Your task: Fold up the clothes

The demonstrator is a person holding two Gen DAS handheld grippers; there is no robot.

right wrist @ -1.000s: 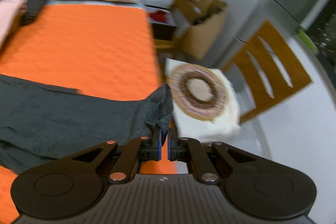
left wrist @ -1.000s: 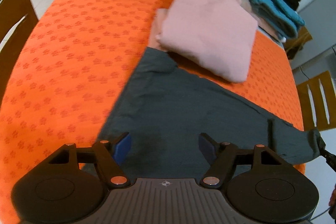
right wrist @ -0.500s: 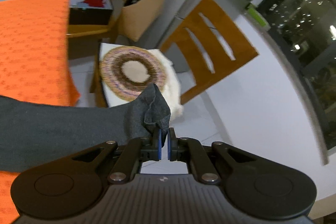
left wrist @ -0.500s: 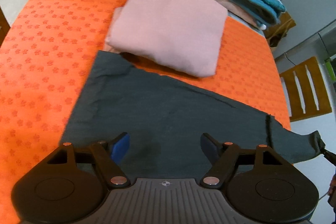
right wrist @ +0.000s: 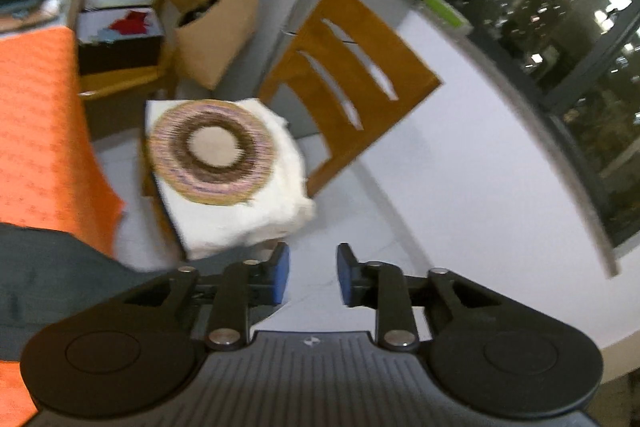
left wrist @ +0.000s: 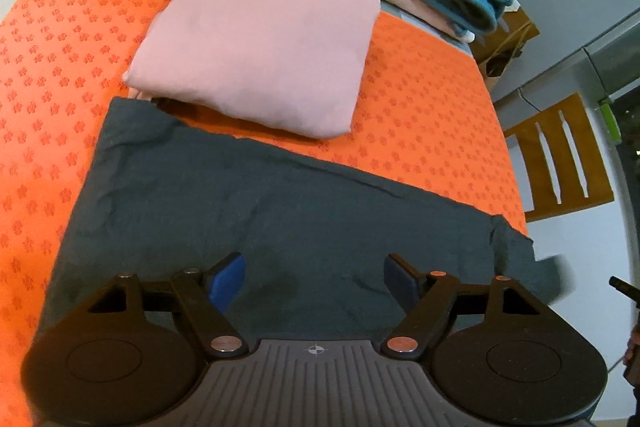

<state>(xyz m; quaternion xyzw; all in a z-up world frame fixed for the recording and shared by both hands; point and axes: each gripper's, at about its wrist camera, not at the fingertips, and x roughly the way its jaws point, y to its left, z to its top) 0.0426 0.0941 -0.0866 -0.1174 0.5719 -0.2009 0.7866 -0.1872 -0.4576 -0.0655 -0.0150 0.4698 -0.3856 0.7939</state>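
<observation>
My left gripper [left wrist: 314,277], jaws apart, hovers over the dark garment [left wrist: 280,211], whose long axis runs upper left to lower right; my right gripper [right wrist: 312,273], also apart and empty, is off its right end.

Both the left gripper [left wrist: 314,277] and the right gripper [right wrist: 310,275] are matte black, each with a ribbed grey centre plate bearing a small crosshair mark, round black discs either side, angled link arms with copper-coloured screw heads, and blue-padded fingertips [right wrist: 280,273].
</observation>
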